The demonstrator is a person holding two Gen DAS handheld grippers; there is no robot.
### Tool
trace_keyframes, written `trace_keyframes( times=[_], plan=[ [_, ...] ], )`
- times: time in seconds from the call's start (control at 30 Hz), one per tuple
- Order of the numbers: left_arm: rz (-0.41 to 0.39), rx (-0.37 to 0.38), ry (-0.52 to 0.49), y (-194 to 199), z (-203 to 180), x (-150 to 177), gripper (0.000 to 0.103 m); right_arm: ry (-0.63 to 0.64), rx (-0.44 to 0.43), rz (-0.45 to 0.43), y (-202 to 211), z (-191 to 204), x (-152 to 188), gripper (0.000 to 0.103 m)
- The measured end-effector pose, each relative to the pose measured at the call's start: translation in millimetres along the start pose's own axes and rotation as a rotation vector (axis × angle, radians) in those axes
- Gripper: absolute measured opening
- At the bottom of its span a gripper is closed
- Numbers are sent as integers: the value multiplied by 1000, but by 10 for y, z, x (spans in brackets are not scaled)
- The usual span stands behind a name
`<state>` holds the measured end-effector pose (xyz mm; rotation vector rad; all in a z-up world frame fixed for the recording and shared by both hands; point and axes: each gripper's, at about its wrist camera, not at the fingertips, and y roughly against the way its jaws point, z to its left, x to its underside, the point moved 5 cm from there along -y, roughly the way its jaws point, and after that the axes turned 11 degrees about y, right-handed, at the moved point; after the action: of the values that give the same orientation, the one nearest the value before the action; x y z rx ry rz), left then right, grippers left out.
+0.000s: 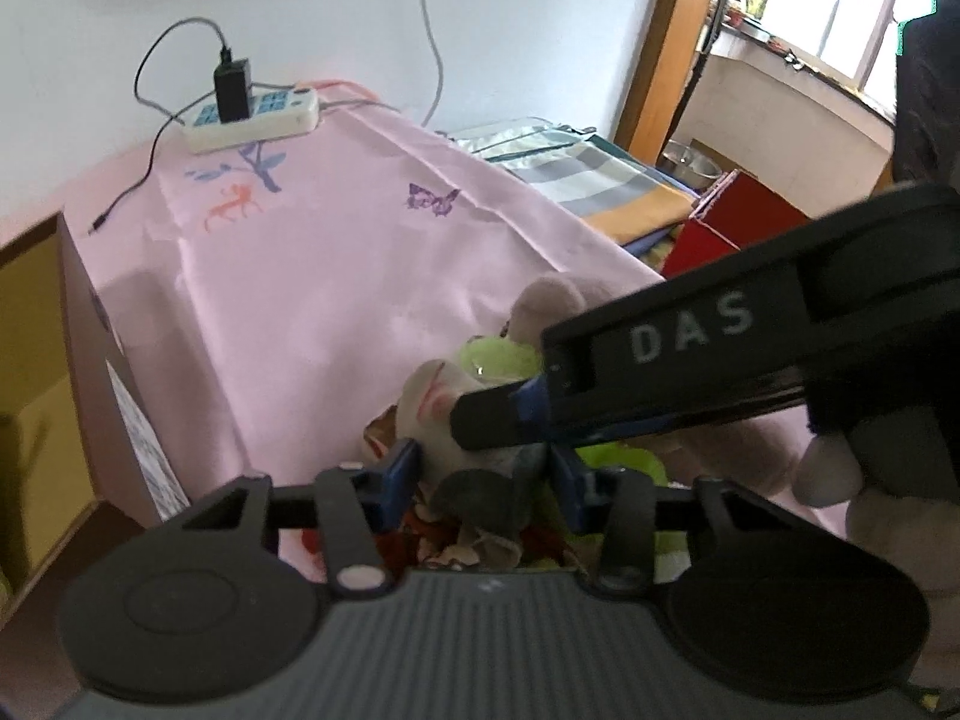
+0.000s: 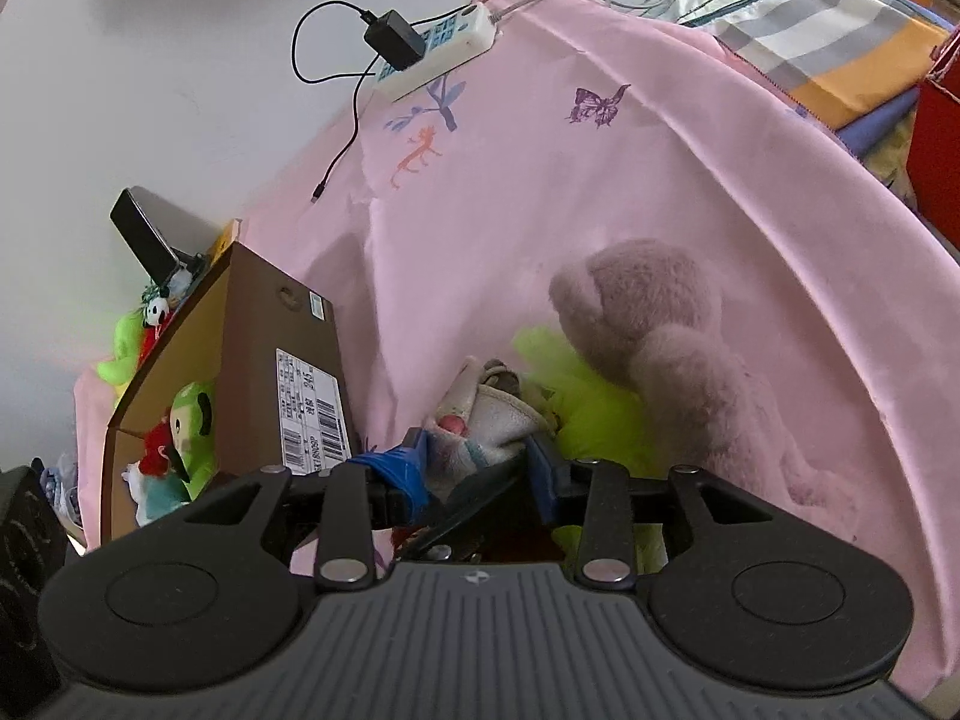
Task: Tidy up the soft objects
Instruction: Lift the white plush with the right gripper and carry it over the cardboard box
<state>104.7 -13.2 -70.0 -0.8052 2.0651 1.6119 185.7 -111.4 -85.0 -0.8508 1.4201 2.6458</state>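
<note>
A small white-and-grey plush toy (image 1: 441, 396) lies on the pink sheet among other soft toys. My left gripper (image 1: 483, 474) is shut on its grey lower part. My right gripper (image 2: 480, 456) is shut on the same toy (image 2: 486, 420) and reaches in from the right in the left wrist view (image 1: 498, 420). A green plush (image 2: 576, 396) and a mauve plush bear (image 2: 654, 324) lie just behind it. An open cardboard box (image 2: 264, 324) at the left holds several soft toys (image 2: 186, 438).
A white power strip (image 1: 252, 114) with a black charger (image 2: 393, 39) and cables sits at the far edge of the pink sheet (image 1: 336, 276). Folded striped bedding (image 2: 828, 48) and a red box (image 1: 732, 222) lie to the right. A window is at the far right.
</note>
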Motion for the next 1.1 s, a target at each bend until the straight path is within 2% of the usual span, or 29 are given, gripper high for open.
trace_keyframes(
  times=[0.27,0.43,0.63,0.9,1.0,1.1],
  plan=[
    [-66,23,-22,280,-51,-28,43,79,1,-75,260,177,18,18],
    [-155,28,-19,601,-25,-131,42,147,-14,-148,468,424,-58,18],
    [-280,-16,10,1035,179,-288,41,272,-66,-227,582,888,-213,18],
    [-359,-114,69,1427,768,-481,41,462,-144,-263,309,1575,-390,18],
    [-345,-137,101,1434,1032,-548,41,514,-160,-257,131,1774,-450,17],
    [-311,-151,139,1330,1289,-590,41,519,-174,-214,-117,1849,-518,17]
  ],
)
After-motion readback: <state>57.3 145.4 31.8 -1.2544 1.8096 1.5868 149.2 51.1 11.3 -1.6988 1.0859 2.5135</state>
